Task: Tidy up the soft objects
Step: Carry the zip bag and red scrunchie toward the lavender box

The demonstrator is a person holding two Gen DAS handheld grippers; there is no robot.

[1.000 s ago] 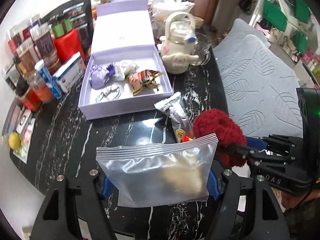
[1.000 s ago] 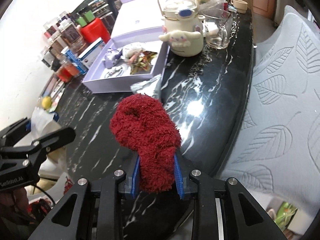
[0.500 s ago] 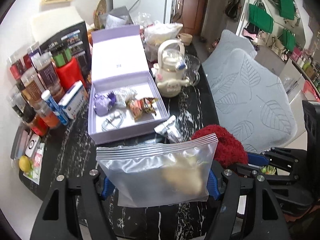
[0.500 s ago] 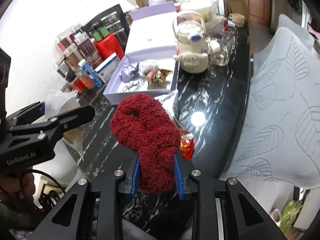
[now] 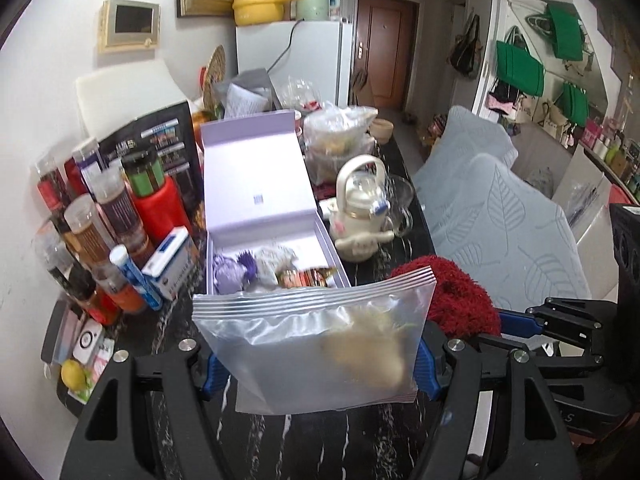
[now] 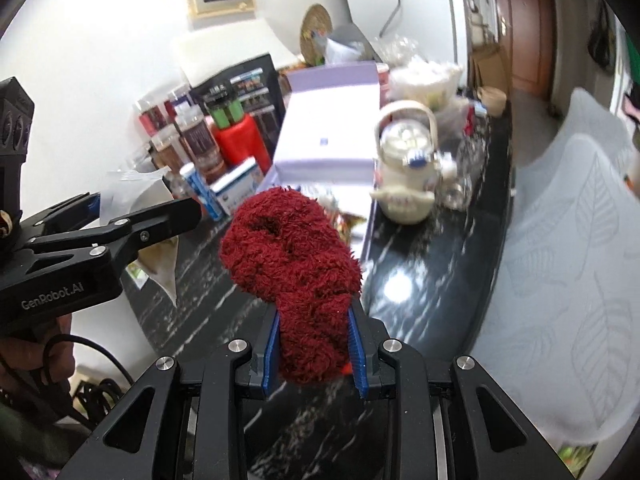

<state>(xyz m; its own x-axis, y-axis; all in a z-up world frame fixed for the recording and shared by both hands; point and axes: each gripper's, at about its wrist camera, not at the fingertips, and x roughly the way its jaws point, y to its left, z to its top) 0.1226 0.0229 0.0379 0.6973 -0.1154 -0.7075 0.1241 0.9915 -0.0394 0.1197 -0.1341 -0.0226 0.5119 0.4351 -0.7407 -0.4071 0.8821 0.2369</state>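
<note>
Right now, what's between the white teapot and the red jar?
The open purple box sits between teapot and jar, in both views.

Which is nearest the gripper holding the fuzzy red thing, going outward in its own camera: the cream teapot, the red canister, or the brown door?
From the right gripper, shut on the fuzzy red sock:
1. Cream teapot, ahead, slightly right on the black table.
2. Red canister, farther back, left by the wall.
3. Brown door, far back right.

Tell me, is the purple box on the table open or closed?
Open: the purple box has its lid standing up behind it, and small items show inside.
</note>
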